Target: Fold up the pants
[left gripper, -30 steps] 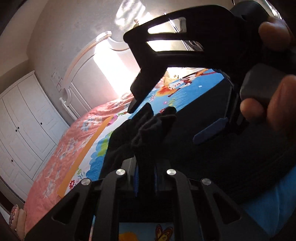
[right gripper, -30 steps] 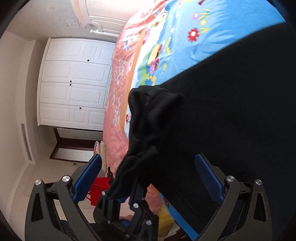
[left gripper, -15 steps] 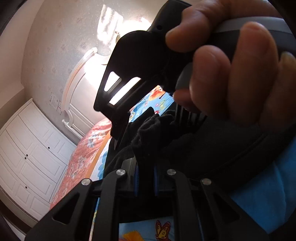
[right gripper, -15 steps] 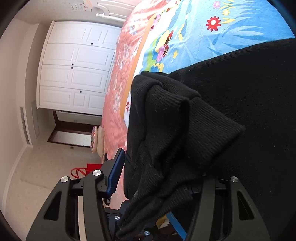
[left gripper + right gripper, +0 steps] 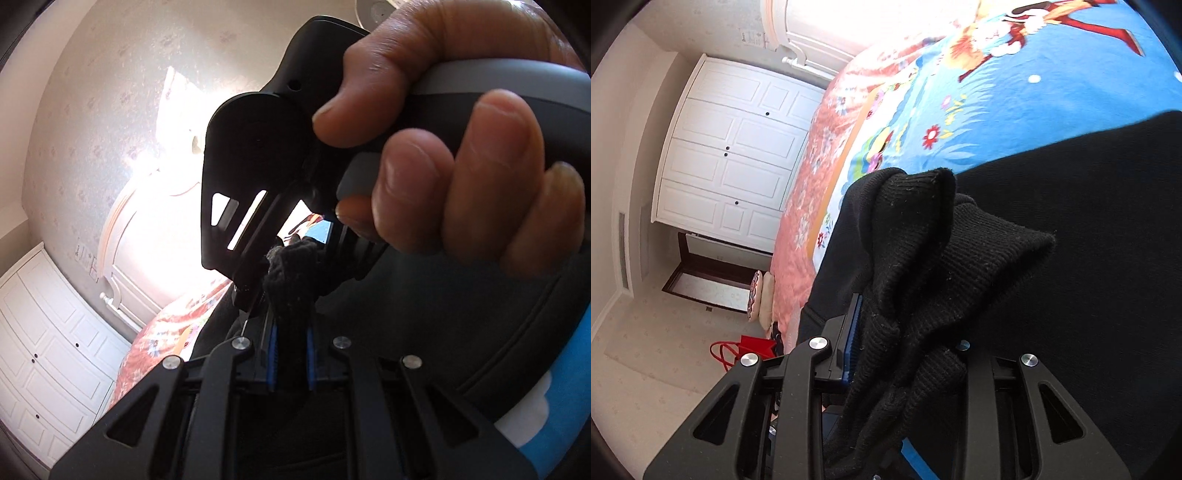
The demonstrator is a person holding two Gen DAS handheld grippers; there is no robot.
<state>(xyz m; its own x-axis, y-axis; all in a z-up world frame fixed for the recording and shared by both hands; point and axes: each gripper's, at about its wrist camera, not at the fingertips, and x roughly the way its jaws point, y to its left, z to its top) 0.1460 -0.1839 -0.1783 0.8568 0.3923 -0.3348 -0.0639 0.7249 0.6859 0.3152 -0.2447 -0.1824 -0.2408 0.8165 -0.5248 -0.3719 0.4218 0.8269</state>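
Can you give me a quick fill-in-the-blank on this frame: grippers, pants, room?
1. The left gripper is shut on the ___ pants.
2. In the right wrist view, the right gripper is shut on the ribbed ___ of the pants.
3. The pants lie on a bed whose cartoon sheet is mostly ___.
4. The bag on the floor is ___.

Missing words: black; cuff; blue; red
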